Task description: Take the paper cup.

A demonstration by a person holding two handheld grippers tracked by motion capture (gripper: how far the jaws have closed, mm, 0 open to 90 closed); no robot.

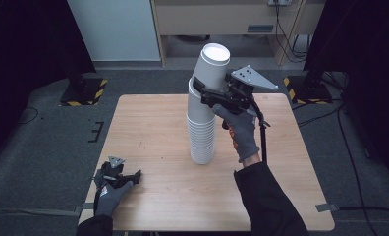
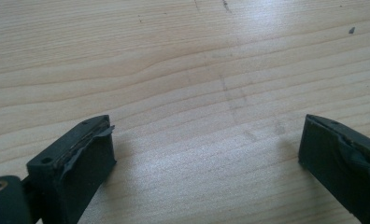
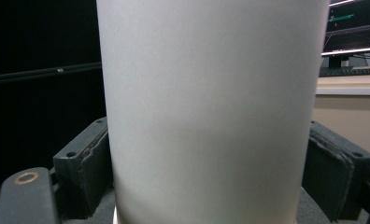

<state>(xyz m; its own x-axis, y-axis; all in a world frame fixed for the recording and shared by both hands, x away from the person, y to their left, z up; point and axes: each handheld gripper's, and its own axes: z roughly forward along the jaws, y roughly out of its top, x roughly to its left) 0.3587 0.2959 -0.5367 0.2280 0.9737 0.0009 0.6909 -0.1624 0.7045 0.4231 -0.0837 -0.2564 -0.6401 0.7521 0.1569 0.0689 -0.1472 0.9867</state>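
High view: my right gripper (image 1: 206, 93) is clamped on the top cup (image 1: 211, 66), which tilts above the stack (image 1: 201, 132) standing mid-table (image 1: 148, 128). In the right gripper view the jaws press both sides of the cup (image 3: 211, 107). My left gripper (image 1: 128, 178) rests at the table's near left corner, jaws apart over bare wood (image 2: 188, 70), holding nothing.

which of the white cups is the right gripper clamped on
The top cup of the stack: it sits tilted and partly lifted out of the nested ones, with the right gripper shut around its lower wall.
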